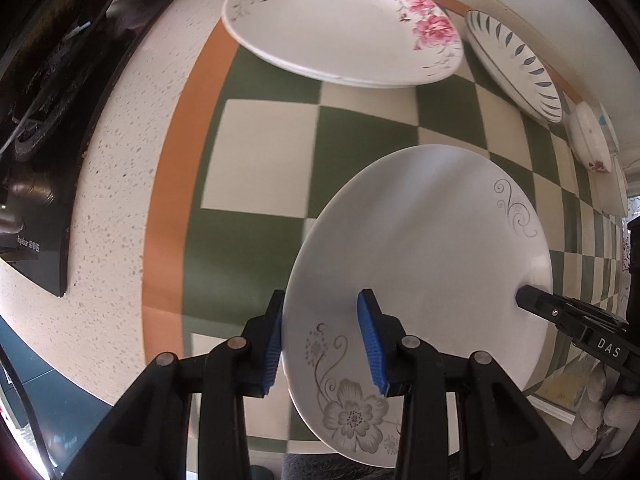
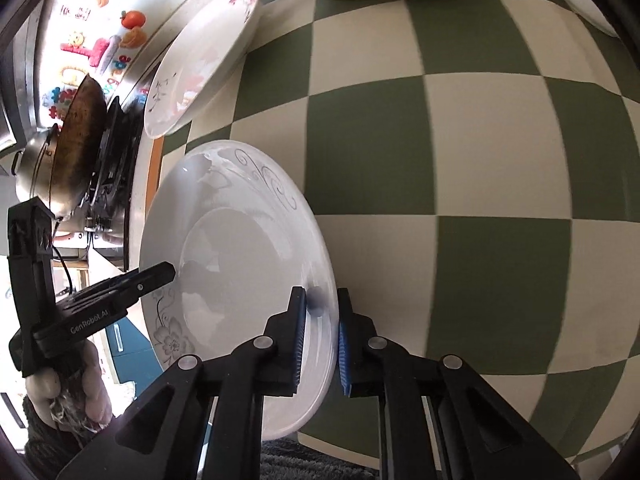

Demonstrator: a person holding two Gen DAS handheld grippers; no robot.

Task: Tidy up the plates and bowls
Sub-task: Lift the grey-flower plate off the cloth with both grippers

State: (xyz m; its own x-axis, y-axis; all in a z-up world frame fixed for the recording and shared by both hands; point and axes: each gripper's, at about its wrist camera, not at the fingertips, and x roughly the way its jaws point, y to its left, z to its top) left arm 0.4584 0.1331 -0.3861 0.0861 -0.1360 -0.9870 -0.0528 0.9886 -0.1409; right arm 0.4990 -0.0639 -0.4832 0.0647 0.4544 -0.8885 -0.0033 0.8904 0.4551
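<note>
Nearest, a white plate with grey flower print (image 1: 424,280) lies on the green-and-cream checked mat (image 1: 260,160). The left gripper (image 1: 320,344) straddles its near rim, jaws apart, not yet pinching. The right gripper (image 2: 322,340) is clamped on the opposite rim. Glazed, stiff and breakable, it looks slippery; opposite rim grips suit it. Farther off rests a pink-flowered plate (image 1: 340,24).

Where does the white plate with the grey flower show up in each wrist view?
Left wrist: grey-flower plate fills the lower right, its near rim between the left gripper fingers.
Right wrist: it lies lower left of centre, its rim between the right gripper fingers.
Shared landmark: pink-flower plate.
</note>
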